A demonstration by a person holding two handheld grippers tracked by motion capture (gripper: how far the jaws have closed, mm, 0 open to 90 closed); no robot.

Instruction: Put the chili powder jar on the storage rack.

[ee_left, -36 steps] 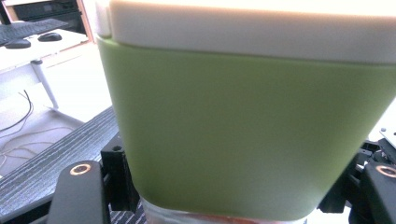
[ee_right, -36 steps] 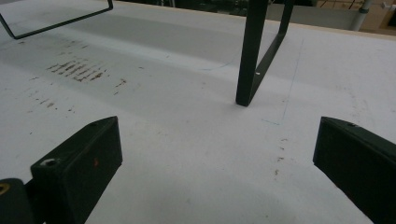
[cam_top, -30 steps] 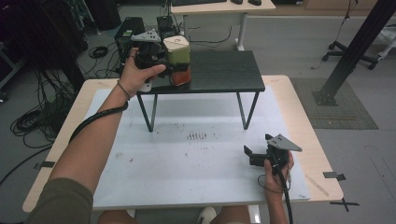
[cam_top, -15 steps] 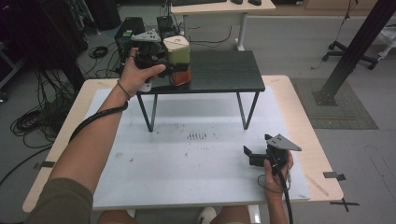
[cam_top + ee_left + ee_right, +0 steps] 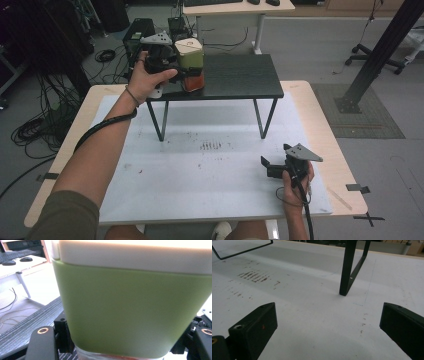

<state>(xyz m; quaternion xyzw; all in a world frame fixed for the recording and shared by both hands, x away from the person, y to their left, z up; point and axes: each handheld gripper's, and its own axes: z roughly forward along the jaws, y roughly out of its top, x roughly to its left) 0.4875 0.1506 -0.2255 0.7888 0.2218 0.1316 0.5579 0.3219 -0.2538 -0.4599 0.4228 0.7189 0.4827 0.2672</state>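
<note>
Currently catalogued, item one: a green, square-sided plastic container with a cream-white lid (image 5: pixel 189 54), standing stacked on a shorter orange-red container (image 5: pixel 194 81). The stack sits at the left end of a small black wood-grain shelf on thin black metal legs (image 5: pixel 240 75), which stands at the far side of the table.

Item two: the left gripper (image 5: pixel 175 62), black with a grey three-cornered plate on top, held in the person's left hand (image 5: pixel 145 80) at shelf height. Its jaws are drawn in against the stack. In the left gripper view the green wall (image 5: pixel 130 310) sits right between the two black jaws, with a strip of clear and orange-red material just below it; which of the two containers the pads actually press on cannot be told.

Item three: the right gripper (image 5: pixel 267 167), held in the right hand (image 5: pixel 295 180) low over the near right part of the table. Its jaws stand wide apart with nothing between them, pointing toward the shelf's leg (image 5: pixel 348 267).

Item four: a white mat (image 5: pixel 210 165) covering the light wooden tabletop (image 5: pixel 330 150), bearing a patch of small brown marks (image 5: pixel 211 146) near its middle.
</note>
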